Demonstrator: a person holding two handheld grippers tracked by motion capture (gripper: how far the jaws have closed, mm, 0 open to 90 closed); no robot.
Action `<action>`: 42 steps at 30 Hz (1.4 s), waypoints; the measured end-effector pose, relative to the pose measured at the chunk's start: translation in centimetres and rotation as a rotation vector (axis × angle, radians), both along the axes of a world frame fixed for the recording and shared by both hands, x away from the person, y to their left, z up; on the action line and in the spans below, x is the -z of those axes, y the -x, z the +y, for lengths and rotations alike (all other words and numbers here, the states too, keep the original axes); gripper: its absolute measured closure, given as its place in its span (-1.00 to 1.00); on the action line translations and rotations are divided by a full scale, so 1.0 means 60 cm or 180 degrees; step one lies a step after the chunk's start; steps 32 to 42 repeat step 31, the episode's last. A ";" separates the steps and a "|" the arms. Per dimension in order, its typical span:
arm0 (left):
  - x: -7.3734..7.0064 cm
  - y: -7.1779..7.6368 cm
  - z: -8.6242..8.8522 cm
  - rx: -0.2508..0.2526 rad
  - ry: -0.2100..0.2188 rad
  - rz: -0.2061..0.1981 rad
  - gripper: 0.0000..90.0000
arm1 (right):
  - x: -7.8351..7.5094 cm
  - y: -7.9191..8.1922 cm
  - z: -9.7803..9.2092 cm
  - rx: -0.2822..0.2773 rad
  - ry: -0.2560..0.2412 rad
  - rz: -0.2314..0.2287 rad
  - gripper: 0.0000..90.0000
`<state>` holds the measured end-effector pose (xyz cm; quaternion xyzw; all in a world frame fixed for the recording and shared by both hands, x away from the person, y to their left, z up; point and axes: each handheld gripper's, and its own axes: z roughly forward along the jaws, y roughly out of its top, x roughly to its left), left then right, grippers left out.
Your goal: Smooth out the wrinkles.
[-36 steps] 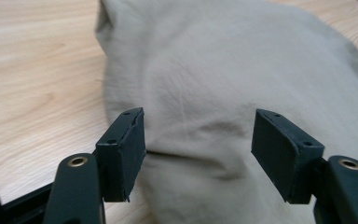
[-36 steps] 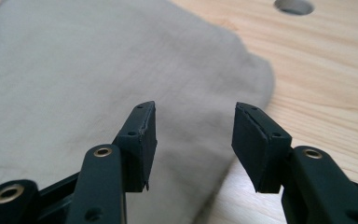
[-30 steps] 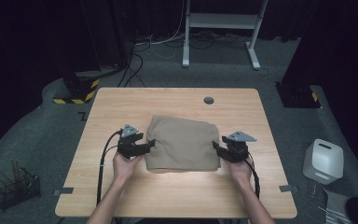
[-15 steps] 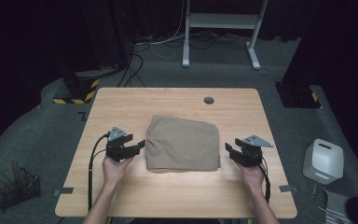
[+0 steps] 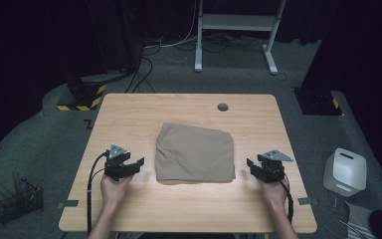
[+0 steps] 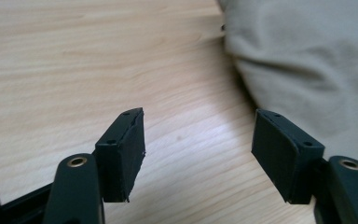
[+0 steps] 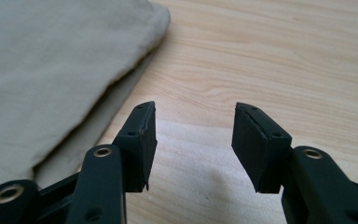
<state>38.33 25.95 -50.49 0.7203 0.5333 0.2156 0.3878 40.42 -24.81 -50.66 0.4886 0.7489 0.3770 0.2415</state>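
Two black two-jaw grippers sit low over the near part of the light wooden table (image 5: 129, 114), one at each side of a folded khaki cloth (image 5: 195, 153). The left gripper (image 5: 138, 163), held in the person's left hand (image 5: 114, 186), is just beside the cloth's left edge, apart from it, with a strip of bare wood between. Its jaws stand wide apart with nothing between them; in the left gripper view its pads (image 6: 121, 154) frame bare wood, and the cloth (image 6: 307, 60) lies past the right-hand pad, rumpled at its rounded edge. A black cable (image 5: 90, 189) trails from this gripper back toward the near table edge.

The right gripper (image 5: 251, 167), held in the person's right hand (image 5: 273, 191), is just beside the cloth's near right corner, also clear of it. Its jaws are likewise spread and hold nothing; in the right gripper view the pads (image 7: 140, 144) frame bare wood, while the cloth (image 7: 51, 70) fills the area to the left of them, its layered edge showing as stacked folds.

The cloth itself lies flat in the middle of the table, roughly square, between the two grippers. Beyond the cloth, near the far table edge, a small round dark grommet (image 5: 223, 107) is set in the wood. Farther off than the cloth, on the grey carpet, stands a white metal frame (image 5: 238, 25).
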 end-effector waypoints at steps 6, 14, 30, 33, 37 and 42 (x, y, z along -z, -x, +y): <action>0.015 0.003 0.012 -0.0099 0.0004 0.0060 -0.22 | 0.012 -0.003 -0.006 0.0038 0.0075 0.0095 0.10; 0.027 0.002 0.015 -0.0161 -0.0148 0.0133 -0.24 | 0.021 -0.005 -0.009 0.0086 0.0179 0.0166 0.10; 0.039 0.003 0.006 -0.0259 -0.0385 0.0113 -0.36 | 0.027 -0.009 -0.012 0.0192 0.0198 0.0275 -0.14; 0.039 0.003 0.006 -0.0260 -0.0376 0.0119 -0.37 | 0.027 -0.009 -0.012 0.0196 0.0196 0.0276 -0.15; 0.039 0.003 0.006 -0.0260 -0.0376 0.0119 -0.37 | 0.027 -0.009 -0.012 0.0196 0.0196 0.0276 -0.15; 0.039 0.003 0.006 -0.0260 -0.0376 0.0119 -0.37 | 0.027 -0.009 -0.012 0.0196 0.0196 0.0276 -0.15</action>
